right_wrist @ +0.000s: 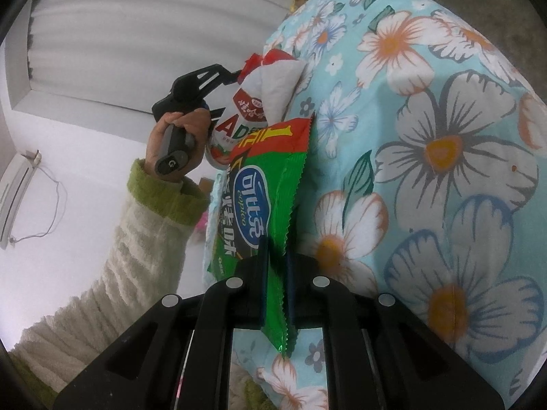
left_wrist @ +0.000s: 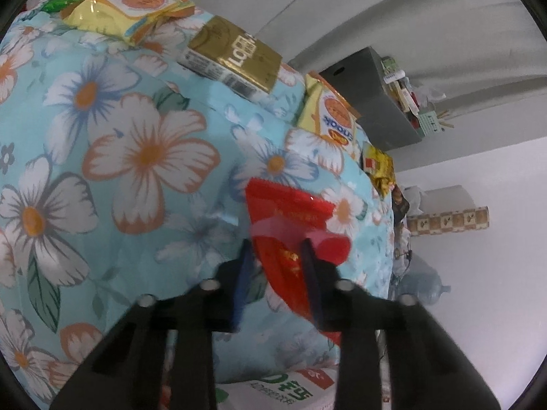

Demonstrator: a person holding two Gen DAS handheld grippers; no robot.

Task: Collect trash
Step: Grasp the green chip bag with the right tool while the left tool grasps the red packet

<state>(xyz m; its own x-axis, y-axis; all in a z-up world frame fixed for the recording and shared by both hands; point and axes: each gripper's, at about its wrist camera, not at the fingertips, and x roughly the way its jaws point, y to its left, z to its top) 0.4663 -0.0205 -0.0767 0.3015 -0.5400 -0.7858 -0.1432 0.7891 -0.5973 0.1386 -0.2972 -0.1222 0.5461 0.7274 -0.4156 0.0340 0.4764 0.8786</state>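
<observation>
I see a bed under a blue floral quilt (left_wrist: 143, 150), white walls around. At its far edge a grey box (left_wrist: 383, 102) holds assorted packets. My left gripper (left_wrist: 277, 256) pinches a red wrapper (left_wrist: 290, 225) on the quilt; my right gripper (right_wrist: 275, 249) pinches a green snack bag (right_wrist: 270, 198)

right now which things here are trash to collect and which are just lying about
For the job: red wrapper in left gripper; green snack bag in right gripper; yellow snack packs; gold box.

Just lying about: grey bin; water jug.
</observation>
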